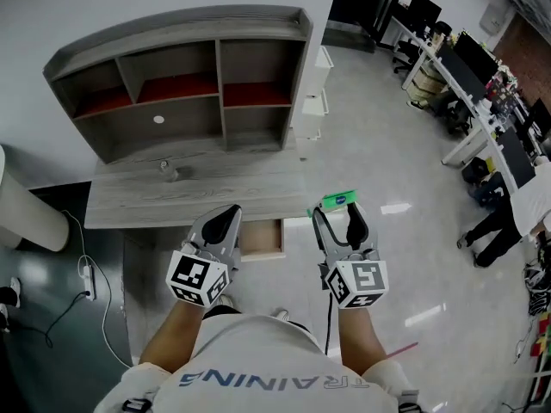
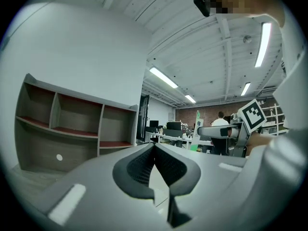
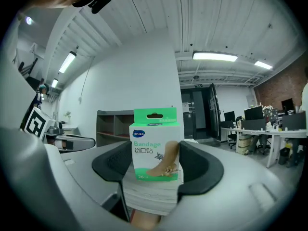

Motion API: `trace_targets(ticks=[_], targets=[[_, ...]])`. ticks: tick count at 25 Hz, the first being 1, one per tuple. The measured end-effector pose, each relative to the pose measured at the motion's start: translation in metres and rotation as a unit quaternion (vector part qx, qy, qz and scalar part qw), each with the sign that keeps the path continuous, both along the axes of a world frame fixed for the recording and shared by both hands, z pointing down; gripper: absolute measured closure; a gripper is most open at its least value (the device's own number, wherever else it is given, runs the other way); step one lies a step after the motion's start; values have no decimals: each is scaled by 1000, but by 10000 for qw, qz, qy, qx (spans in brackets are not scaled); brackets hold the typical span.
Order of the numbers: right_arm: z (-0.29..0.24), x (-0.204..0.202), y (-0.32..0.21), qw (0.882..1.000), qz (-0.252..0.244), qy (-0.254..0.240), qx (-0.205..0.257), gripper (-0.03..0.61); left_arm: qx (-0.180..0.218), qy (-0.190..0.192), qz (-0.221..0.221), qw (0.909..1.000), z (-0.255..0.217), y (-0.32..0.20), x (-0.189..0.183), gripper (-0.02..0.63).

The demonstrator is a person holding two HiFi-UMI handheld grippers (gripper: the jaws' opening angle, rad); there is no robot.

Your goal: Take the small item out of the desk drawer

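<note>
One box: bandage box (image 3: 155,146), out of the open drawer (image 1: 263,241), held up by the desk (image 1: 172,200).
Right gripper (image 3: 156,170): clamped on its narrow sides.
Left gripper (image 2: 155,153): closed, empty.
Handling: probably light, crushable card; squeeze gently, low down.

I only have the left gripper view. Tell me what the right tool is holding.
Observer: The right tool is shut on a white and green bandage box, which stands upright between its pads.
Operator: Report on the drawer; I cannot see it.
Observer: In the head view the desk drawer is pulled out from under the front edge of the desk. No item shows in the part of it that is visible.
Operator: Say where the box is relative to it.
Observer: Outside it. In the head view the box is to the drawer's right, near the desk's right front corner.
</note>
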State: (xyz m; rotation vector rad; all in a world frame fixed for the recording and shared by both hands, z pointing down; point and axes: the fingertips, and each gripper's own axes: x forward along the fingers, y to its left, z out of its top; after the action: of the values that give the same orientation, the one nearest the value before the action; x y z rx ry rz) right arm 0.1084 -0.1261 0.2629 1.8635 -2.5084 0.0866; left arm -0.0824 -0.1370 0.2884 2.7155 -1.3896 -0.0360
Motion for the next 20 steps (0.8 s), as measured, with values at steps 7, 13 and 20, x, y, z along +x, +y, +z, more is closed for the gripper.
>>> trace_targets(ticks=[7,13,20], targets=[[0,-2,0,10000,30,-2,-21,258,54,5,26,10000,-5,0,-1,615],[0,-5,-3,10000,5,15,-44,258,55,5,41,10000,-7,-3,-1,615],[6,-7,-3,10000,5,36,-59,258,46,-18,86,10000,-2,-2,0,615]])
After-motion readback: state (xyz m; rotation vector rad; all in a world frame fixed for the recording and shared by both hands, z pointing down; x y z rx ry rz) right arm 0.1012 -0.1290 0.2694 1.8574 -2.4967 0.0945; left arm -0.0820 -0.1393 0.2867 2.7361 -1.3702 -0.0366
